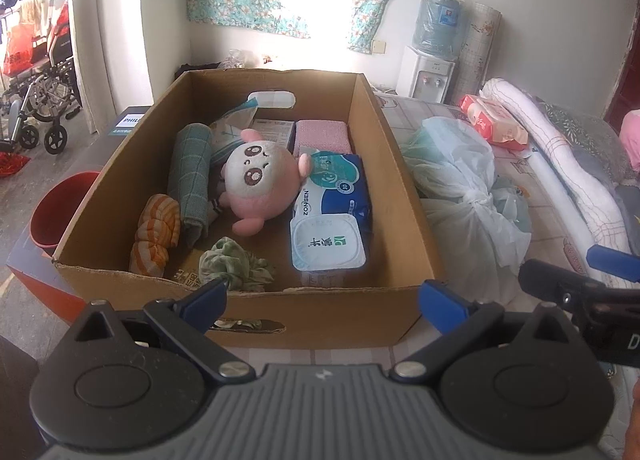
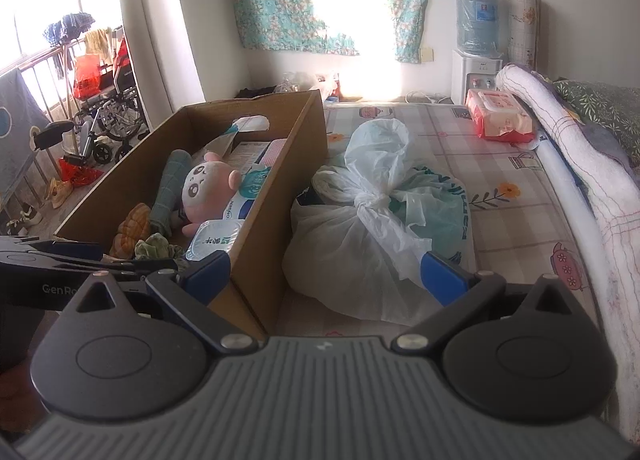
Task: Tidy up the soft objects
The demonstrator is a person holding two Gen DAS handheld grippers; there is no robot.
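Note:
An open cardboard box (image 1: 404, 195) (image 2: 308, 127) stands on the bed. Inside lie a pink plush toy (image 1: 256, 179) (image 2: 208, 187), a rolled green towel (image 1: 191, 175), an orange striped cloth (image 1: 154, 236), a crumpled green cloth (image 1: 236, 264), a pink sponge-like pad (image 1: 323, 133) and a blue-white wipes pack (image 1: 332, 215) (image 2: 218, 238). My left gripper (image 1: 322, 300) hangs open in front of the box's near wall, holding nothing. My right gripper (image 2: 324, 274) is open too, by the box's right corner, with a knotted white plastic bag (image 2: 372, 219) (image 1: 468, 195) just beyond its fingers.
A red tissue pack (image 2: 500, 113) (image 1: 494, 121) and rolled blankets (image 2: 568, 147) lie along the bed's right side. A red bucket (image 1: 56, 207) sits on the floor left of the box. A wheelchair (image 1: 40, 91) and a water dispenser (image 2: 476, 59) stand further back.

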